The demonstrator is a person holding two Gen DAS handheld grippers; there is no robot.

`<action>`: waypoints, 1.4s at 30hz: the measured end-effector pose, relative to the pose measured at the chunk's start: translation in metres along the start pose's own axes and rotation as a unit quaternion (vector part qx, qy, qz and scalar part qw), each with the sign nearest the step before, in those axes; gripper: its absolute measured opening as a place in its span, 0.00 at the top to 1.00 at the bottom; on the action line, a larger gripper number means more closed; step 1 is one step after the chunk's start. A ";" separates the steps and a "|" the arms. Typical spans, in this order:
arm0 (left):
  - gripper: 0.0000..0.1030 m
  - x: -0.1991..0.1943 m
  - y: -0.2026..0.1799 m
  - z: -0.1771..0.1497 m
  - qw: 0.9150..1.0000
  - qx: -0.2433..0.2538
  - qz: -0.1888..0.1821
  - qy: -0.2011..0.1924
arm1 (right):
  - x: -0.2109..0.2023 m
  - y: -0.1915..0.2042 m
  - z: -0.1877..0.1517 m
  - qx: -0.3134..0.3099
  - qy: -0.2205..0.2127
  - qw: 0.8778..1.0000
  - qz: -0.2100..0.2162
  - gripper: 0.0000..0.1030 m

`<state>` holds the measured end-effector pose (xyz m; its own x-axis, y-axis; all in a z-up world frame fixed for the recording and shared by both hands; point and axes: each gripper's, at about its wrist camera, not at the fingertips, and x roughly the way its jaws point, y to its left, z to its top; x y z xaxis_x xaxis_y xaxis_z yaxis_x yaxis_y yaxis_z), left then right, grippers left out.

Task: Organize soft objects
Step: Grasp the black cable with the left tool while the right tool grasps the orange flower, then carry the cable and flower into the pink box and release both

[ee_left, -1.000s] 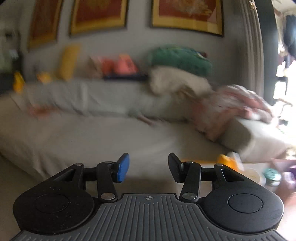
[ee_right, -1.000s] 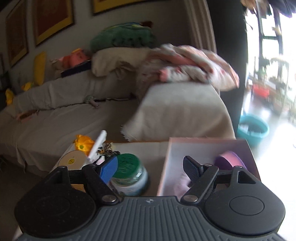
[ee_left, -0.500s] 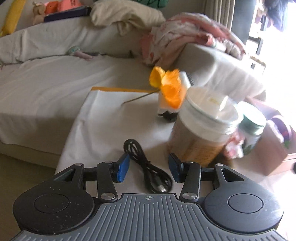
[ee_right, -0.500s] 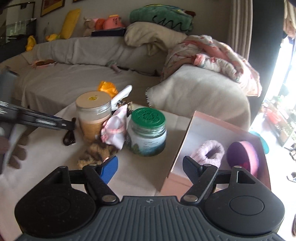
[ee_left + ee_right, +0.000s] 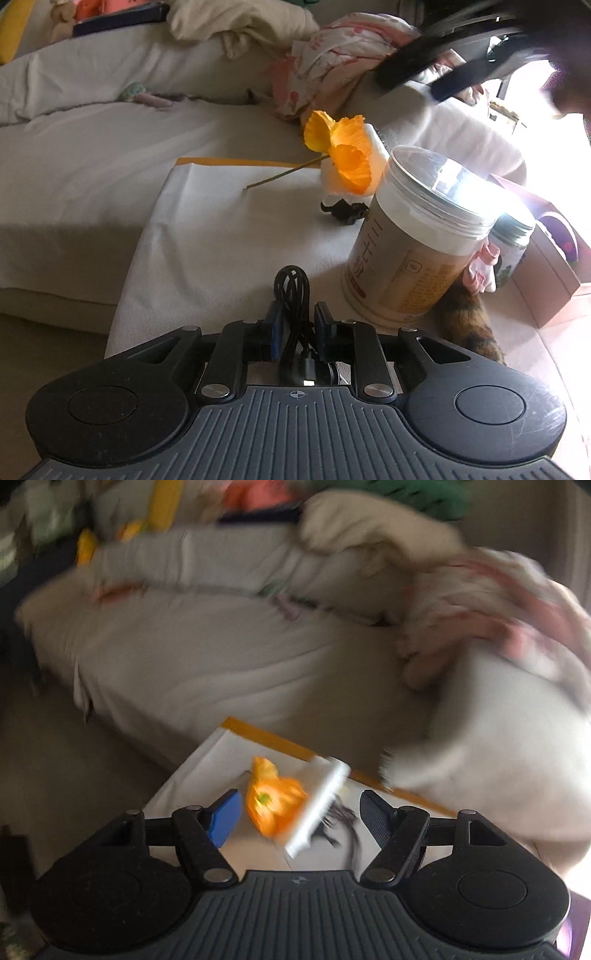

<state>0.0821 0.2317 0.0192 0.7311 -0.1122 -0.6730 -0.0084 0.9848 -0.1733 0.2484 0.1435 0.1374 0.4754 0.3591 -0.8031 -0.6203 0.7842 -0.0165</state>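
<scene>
The left gripper [image 5: 298, 325] has just closed, its 2 fingers pinching the black cable [image 5: 291, 291]; lift slowly, while the right gripper [image 5: 295, 818] stays spread.

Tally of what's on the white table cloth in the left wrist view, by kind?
Jars: 2, the tan jar and the green-lidded jar
Cables: 1, the black cable, between the left gripper pads
Flowers: 1, the orange flower
Pink box: 1
Furry brown item: 1
Total: 6
</scene>
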 end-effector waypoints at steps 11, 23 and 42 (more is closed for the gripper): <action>0.83 -0.007 0.010 -0.007 0.999 -0.008 -0.026 -0.025 | 0.009 0.007 0.004 0.006 0.034 0.999 -0.001 0.93; 0.84 -0.140 -0.061 0.067 0.977 0.064 -0.098 -0.180 | -0.241 -0.073 -0.044 0.043 -0.184 0.981 -0.035 0.93; 0.81 0.022 -0.189 0.095 0.973 -0.012 -0.230 -0.020 | -0.121 -0.253 -0.203 0.288 -0.029 0.954 -0.074 0.83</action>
<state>0.1644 0.0561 0.1057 0.6872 -0.5349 -0.4916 0.3111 0.8281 -0.4662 0.2216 -0.2011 0.1179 0.5752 0.2382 -0.7826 -0.1065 0.9703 0.2170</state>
